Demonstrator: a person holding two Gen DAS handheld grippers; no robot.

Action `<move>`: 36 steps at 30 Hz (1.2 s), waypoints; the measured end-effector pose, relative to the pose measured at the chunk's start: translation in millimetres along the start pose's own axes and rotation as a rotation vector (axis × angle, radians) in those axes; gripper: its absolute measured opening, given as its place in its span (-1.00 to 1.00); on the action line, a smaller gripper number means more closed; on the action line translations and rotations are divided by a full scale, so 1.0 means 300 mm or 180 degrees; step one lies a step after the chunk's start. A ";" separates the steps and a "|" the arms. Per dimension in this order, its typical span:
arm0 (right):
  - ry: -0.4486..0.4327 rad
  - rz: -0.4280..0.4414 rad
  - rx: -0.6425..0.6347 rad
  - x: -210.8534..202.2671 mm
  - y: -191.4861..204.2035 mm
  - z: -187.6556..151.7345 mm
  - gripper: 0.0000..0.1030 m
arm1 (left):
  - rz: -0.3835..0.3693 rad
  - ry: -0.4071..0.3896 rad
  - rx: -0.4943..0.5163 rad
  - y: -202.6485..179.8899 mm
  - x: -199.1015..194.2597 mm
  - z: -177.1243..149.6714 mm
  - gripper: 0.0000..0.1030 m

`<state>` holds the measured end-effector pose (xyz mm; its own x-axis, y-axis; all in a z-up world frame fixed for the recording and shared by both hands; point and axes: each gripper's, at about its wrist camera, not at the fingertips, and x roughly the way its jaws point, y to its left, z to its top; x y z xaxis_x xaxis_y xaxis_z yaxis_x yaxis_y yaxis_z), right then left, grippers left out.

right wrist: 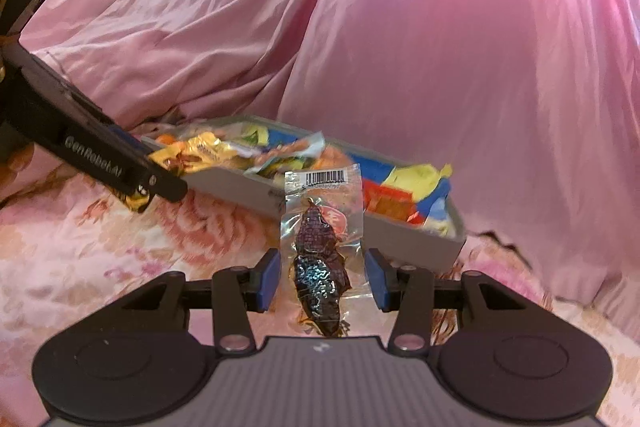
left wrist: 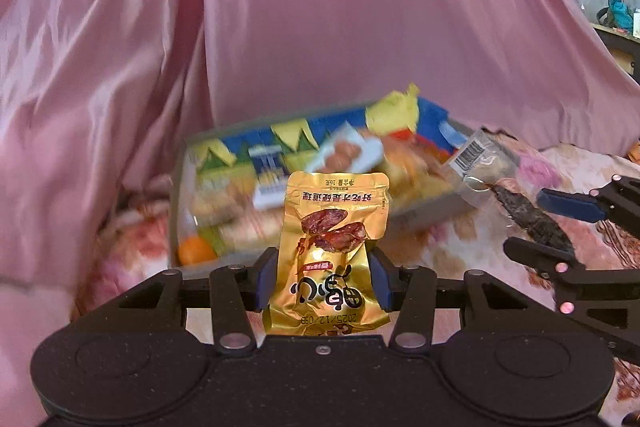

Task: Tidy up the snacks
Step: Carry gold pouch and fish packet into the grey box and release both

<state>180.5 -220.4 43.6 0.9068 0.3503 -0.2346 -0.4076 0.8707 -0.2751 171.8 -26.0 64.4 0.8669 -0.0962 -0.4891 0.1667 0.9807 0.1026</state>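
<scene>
My left gripper (left wrist: 324, 279) is shut on a gold snack packet (left wrist: 332, 227) printed with brown meat, held upright between the blue pads. Behind it lies a grey tray (left wrist: 424, 207) filled with several colourful snack packs. My right gripper (right wrist: 324, 279) is shut on a clear vacuum packet (right wrist: 320, 251) holding a dark dried snack, with its barcode end up. In the left wrist view the right gripper (left wrist: 536, 225) appears at the right with that clear packet (left wrist: 476, 153). In the right wrist view the left gripper (right wrist: 160, 183) shows at the left of the tray (right wrist: 400, 231), a gold corner (right wrist: 138, 203) under it.
The tray rests on a pink floral bedsheet (right wrist: 100, 247). A pink satin cloth (left wrist: 320, 27) rises in folds right behind and around the tray. A window and a shelf with clutter (left wrist: 616, 15) show at the far upper right.
</scene>
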 end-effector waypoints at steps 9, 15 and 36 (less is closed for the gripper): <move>-0.0251 -0.0046 -0.0116 0.095 -0.048 0.151 -0.02 | 0.0182 -0.0250 -0.0112 0.052 0.105 0.184 -0.03; -0.0224 -0.0110 -0.0095 0.210 -0.089 0.233 -0.02 | 0.0447 -0.0306 -0.0305 0.086 0.212 0.236 -0.03; 0.0268 0.0148 0.0625 0.441 -0.139 0.276 -0.01 | 0.0338 -0.0084 -0.0538 0.088 0.359 0.250 -0.02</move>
<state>326.2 -181.8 101.4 0.8719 0.3688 -0.3222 -0.4125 0.9077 -0.0773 304.8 -23.3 79.3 0.8878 0.0070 -0.4602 -0.0056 1.0000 0.0045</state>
